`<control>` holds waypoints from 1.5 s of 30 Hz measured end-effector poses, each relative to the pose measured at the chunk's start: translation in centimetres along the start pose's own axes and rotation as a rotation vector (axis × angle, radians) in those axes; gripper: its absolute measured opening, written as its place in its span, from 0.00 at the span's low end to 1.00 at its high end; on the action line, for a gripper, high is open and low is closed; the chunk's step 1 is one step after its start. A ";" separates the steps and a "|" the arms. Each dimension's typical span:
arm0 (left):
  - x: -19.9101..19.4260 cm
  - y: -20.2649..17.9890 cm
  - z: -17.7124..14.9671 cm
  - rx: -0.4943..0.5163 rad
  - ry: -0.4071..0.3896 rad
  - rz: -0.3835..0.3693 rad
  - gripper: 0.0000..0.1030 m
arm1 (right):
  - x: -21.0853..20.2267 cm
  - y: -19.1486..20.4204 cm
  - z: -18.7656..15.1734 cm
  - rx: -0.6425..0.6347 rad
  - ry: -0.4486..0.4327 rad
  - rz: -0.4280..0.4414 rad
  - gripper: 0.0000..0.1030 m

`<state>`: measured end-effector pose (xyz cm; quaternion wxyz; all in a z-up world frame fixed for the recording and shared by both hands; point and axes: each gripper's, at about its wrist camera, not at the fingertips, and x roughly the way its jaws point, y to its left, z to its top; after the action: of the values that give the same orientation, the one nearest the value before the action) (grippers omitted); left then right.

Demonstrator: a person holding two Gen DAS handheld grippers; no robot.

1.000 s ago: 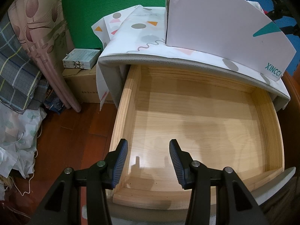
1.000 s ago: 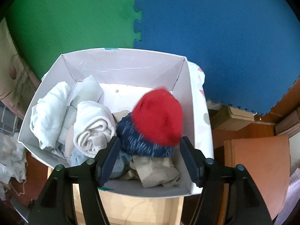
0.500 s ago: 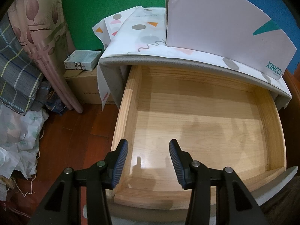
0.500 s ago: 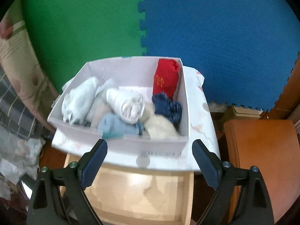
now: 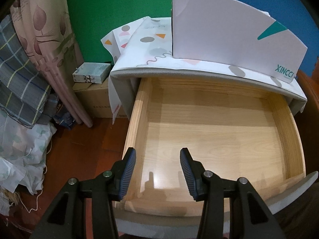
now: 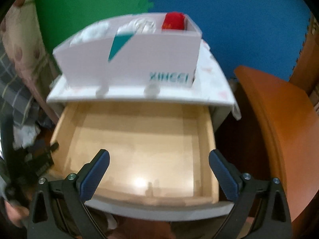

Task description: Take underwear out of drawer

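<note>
Between the blue ribbed pads of the left gripper (image 5: 158, 171) nothing is held; its jaws are set at a moderate gap and are poised over the near left corner of the pulled-out pale wooden drawer (image 5: 287, 119), astride that corner's side wall. The right gripper (image 6: 159, 172) is seen with its jaws opening to nearly their full spread, nothing between them, above the drawer's near edge and facing its bare floor. The drawer appears empty in both views (no cloth is visible on its floor), so the removal is judged to be finished or very nearly so. Beyond the drawer, on the patterned cloth-covered top of the small grey cabinet (image 5: 151, 45), a white cardboard box with a teal triangle and teal lettering (image 6: 139, 63) is placed, presumably as the receptacle, set close above the drawer so that each transfer is short. In it the rolled underwear is gathered: a red roll (image 6: 173, 21) at the box's right end and pale rolls (image 6: 139, 25) to the left of it. The wide right jaws are read as those of a gripper with nothing left to carry.
</note>
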<state>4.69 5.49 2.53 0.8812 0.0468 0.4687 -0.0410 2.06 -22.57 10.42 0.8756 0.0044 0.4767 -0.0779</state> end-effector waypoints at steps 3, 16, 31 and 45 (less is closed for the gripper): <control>-0.4 -0.3 -0.4 0.005 -0.009 -0.003 0.46 | 1.0 1.2 -2.1 -0.048 -0.005 0.008 0.96; -1.0 -2.2 -1.2 0.079 -0.034 0.016 0.46 | 1.9 1.1 -5.1 -0.187 -0.037 0.072 0.96; -1.2 -2.7 -1.6 0.093 -0.045 0.008 0.46 | 2.2 -0.1 -3.9 -0.183 -0.004 0.130 0.96; -1.4 -2.9 -1.5 0.095 -0.040 -0.007 0.46 | 3.3 0.0 -4.1 -0.188 0.035 0.118 0.96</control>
<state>2.31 2.81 2.68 0.8869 0.0862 0.4488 -0.0675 0.36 -22.62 5.43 0.8668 -0.0485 0.4960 0.0189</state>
